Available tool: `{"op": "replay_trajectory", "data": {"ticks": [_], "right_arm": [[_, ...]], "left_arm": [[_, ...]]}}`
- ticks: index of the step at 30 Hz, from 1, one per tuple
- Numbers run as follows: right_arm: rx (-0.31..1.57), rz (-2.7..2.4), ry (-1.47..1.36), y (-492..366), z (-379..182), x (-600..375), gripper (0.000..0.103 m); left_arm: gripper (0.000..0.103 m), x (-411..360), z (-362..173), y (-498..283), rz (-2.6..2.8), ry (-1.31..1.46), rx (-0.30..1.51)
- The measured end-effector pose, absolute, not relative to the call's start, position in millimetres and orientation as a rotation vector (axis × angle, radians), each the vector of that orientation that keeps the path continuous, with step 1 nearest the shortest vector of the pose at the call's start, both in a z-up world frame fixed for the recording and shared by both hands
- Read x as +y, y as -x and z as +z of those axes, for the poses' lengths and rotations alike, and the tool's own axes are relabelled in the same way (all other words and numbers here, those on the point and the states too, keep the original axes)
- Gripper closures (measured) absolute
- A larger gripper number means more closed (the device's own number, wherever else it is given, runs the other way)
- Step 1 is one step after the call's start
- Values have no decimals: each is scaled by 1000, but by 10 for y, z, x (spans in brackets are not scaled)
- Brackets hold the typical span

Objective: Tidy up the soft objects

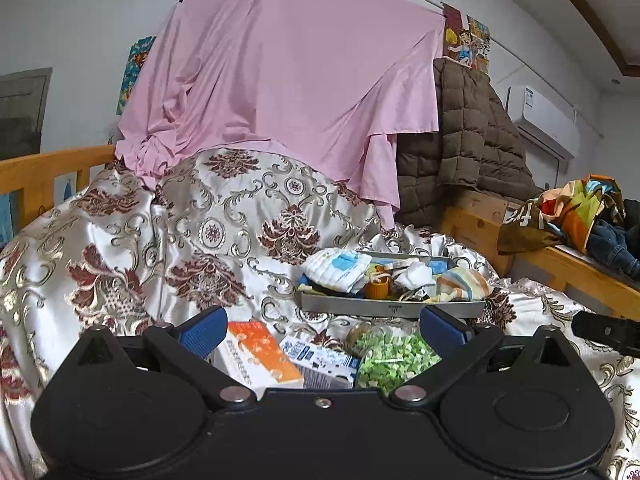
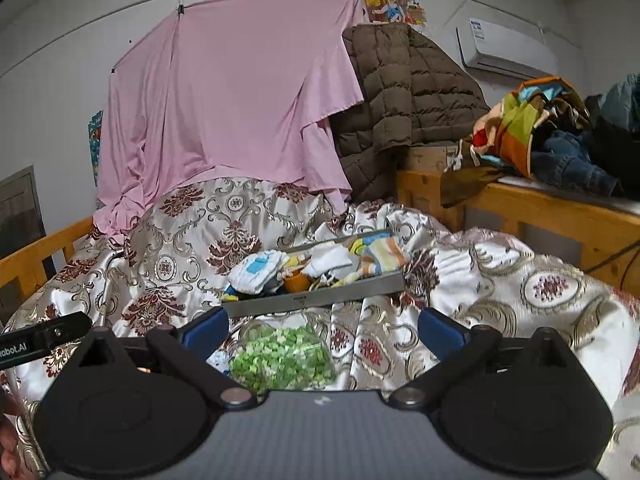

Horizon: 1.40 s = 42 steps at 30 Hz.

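A metal tray (image 1: 390,307) on the bed holds folded cloths (image 1: 338,268), socks (image 1: 416,274) and an orange cup (image 1: 376,289). Nearer, the left tool (image 1: 320,326) and right tool (image 2: 323,326) hover spread wide, empty.

A home bedroom: wooden bed frame (image 2: 532,208), damask bedspread (image 1: 168,240), wall air conditioner (image 2: 506,50).

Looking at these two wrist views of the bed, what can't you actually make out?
- Tray contents, both views: small cloths piled together hide what lies beneath.
- Orange box and white-blue box, left wrist view: print too small; near ends hidden behind the left hand-held gripper. Right wrist view barely shows them.
- Green bag, right wrist view: near edge hidden by the right hand-held gripper.
- Whatever the pink sheet covers.
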State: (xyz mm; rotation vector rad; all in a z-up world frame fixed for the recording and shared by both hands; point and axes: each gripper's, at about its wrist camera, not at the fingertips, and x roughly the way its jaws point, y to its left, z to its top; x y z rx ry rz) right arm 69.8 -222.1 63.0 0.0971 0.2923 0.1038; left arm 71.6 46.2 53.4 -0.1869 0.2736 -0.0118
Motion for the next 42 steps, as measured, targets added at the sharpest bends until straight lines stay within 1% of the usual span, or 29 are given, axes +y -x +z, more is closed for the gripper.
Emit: {"op": "replay_trajectory", "data": {"ticks": [17, 42], "right_arm": [[329, 77, -149, -509, 275, -2139, 0], [330, 85, -104, -347, 134, -1948, 0]], "left_arm": [[1, 488, 313, -499, 33, 150, 281], [1, 391, 137, -369, 101, 76, 331]]}}
